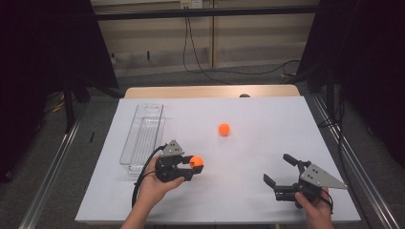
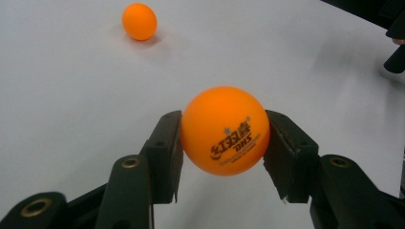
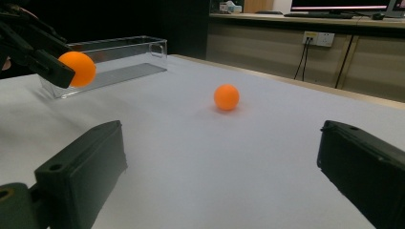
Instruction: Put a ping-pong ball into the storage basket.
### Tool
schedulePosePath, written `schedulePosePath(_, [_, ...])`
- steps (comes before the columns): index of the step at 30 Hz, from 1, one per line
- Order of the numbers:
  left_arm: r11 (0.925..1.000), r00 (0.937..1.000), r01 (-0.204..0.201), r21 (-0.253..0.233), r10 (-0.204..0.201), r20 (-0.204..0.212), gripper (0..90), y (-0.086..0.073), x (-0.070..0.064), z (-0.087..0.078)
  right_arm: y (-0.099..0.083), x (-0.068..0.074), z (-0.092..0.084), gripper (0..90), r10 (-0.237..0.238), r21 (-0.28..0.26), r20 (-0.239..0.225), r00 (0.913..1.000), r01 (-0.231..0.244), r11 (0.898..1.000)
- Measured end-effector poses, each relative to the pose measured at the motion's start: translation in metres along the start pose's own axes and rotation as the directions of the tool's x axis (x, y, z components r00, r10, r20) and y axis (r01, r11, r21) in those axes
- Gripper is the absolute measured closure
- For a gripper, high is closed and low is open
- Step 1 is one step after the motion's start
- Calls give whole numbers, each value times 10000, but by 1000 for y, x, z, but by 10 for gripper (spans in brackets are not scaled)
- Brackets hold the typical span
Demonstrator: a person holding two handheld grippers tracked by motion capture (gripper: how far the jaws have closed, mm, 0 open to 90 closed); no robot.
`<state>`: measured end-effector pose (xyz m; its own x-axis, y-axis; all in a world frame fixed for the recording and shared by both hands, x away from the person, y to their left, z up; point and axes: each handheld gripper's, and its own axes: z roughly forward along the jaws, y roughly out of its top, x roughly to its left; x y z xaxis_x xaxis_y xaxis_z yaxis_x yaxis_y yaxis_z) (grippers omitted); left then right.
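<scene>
My left gripper (image 1: 195, 165) is shut on an orange ping-pong ball (image 1: 196, 161) and holds it just above the white table sheet at the left front. The left gripper view shows that ball (image 2: 224, 130) pinched between both pads, its printed logo facing the camera. A second orange ball (image 1: 224, 129) lies loose on the sheet near the middle, also visible as a small ball (image 2: 139, 21) and as a ball (image 3: 226, 97). My right gripper (image 1: 279, 171) rests at the right front, jaws wide apart, nothing between them. In the right gripper view the held ball (image 3: 77, 68) shows at the upper left.
A clear plastic tray (image 1: 142, 136) stands lengthwise at the table's left, just behind my left hand; it appears as a clear tray (image 3: 119, 57) in the right gripper view. The white sheet (image 1: 267, 143) covers the tabletop; cables hang on the far wall.
</scene>
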<state>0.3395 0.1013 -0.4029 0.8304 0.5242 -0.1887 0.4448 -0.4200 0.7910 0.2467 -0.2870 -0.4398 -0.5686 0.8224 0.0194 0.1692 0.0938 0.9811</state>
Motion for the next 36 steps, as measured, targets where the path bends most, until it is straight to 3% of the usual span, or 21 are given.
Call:
schedulePosePath(7, [10000,9999,17,-3,-17,-161,509,1,2,-4,-1,-1,-3,21,218,-73,62,9997,-218,9997])
schedulePosePath(36, [9999,9999,66,-140,-68,-107,509,8,8,-5,-3,2,-17,20,100,-49,317,9994,-99,9999])
